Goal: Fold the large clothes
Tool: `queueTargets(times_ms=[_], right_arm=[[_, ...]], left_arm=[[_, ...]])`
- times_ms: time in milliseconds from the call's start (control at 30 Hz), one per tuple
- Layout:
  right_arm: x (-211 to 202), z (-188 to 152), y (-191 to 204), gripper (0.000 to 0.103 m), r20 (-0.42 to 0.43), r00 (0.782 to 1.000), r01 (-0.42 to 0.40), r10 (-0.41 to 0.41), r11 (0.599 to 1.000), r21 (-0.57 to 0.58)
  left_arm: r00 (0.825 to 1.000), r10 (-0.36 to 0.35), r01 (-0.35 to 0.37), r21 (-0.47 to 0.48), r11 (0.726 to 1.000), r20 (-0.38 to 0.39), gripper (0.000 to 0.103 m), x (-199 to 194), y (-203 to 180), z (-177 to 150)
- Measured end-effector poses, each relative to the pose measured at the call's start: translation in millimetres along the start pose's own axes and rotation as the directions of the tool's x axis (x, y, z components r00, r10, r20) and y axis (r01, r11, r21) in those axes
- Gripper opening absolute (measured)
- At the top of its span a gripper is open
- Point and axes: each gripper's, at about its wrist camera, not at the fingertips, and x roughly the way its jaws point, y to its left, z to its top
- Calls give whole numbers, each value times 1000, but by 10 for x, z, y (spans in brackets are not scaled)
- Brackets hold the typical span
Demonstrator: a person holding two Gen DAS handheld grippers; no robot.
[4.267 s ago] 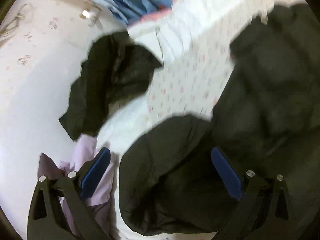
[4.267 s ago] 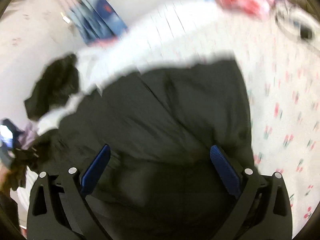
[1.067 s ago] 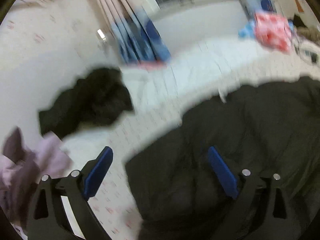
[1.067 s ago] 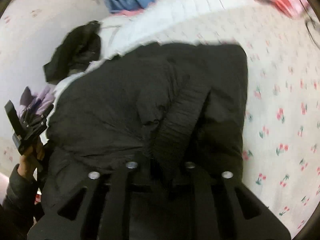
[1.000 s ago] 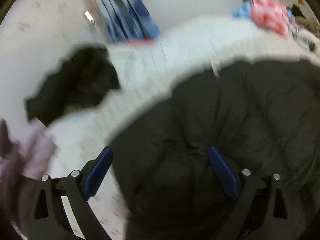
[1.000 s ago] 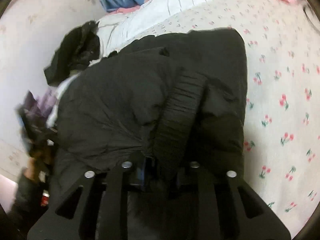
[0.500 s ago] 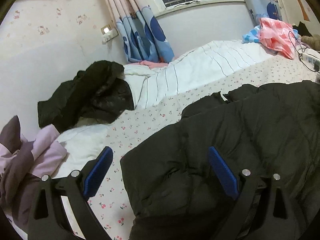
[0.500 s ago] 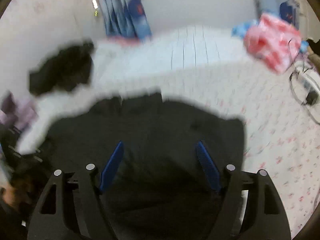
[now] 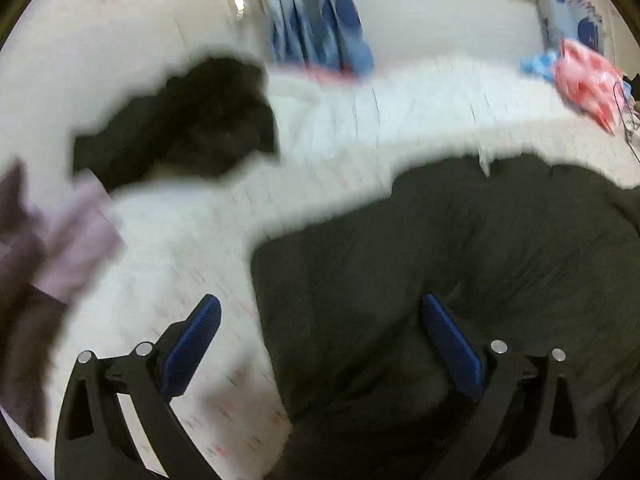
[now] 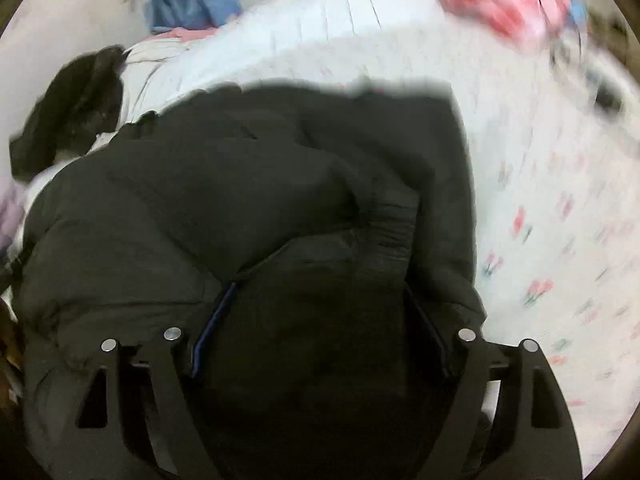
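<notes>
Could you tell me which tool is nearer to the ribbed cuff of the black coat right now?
Right. The right tool has coat fabric bunched between its fingers, with the ribbed cuff just ahead. The left tool is open over the black coat; no cuff shows there.

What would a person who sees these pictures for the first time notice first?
The eye goes first to the big black padded jacket, spread over the flowered bedsheet and filling most of both views. The right gripper stands wide around a thick bulge of it, while the left gripper is open over its near left edge. Farther back lie a second dark garment by the wall and a red and pink bundle at the far right.
</notes>
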Motion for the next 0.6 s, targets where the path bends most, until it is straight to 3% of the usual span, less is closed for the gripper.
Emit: queueTargets(times_ms=[33,133,200,233,267,300,333,400,467,500,600], right_arm=[[-42,13,-5,76,1,1000,-3,3,1000,17],[-338,35,77,76,81,997,7,-6,1000,-11],[-571,19,135,76,153,988,29,-22,999,-43],[-590,6,131,76,146,988,58,-49,997,-56],[-446,-6,103,76,75,994,91,-86,993,-73],[-301,33,3,76,8,997,75,-74,994,-75],[-220,29,-110,76,-24,999,47,-48,998,-44],[-381,51,-76,76,41,997,64,-63,997,-30],[-650,117,24,76,147,988,42,-36,998,-39],[-714,167,100,76,178,984,36,-26,998,-50],[-709,450,184,77,194,981,26,-13,998,-64]], left_arm=[[998,-37,36,-6,999,-52,96,105,0,-36],[998,-30,26,-89,996,-47,96,123,166,-69],[999,7,-1,-106,994,53,96,-62,229,-7],[995,21,-10,-114,993,96,96,-135,237,21],[989,37,-20,-119,993,141,96,-212,246,57],[990,55,-40,-111,993,131,96,-197,224,76],[996,59,-53,-78,995,67,96,-77,178,81],[999,16,-17,-20,1000,-39,96,143,94,23],[997,72,-70,-45,997,32,96,86,110,30],[993,68,-63,-65,996,92,96,-21,136,76],[960,62,-29,-126,992,271,96,-314,177,166]])
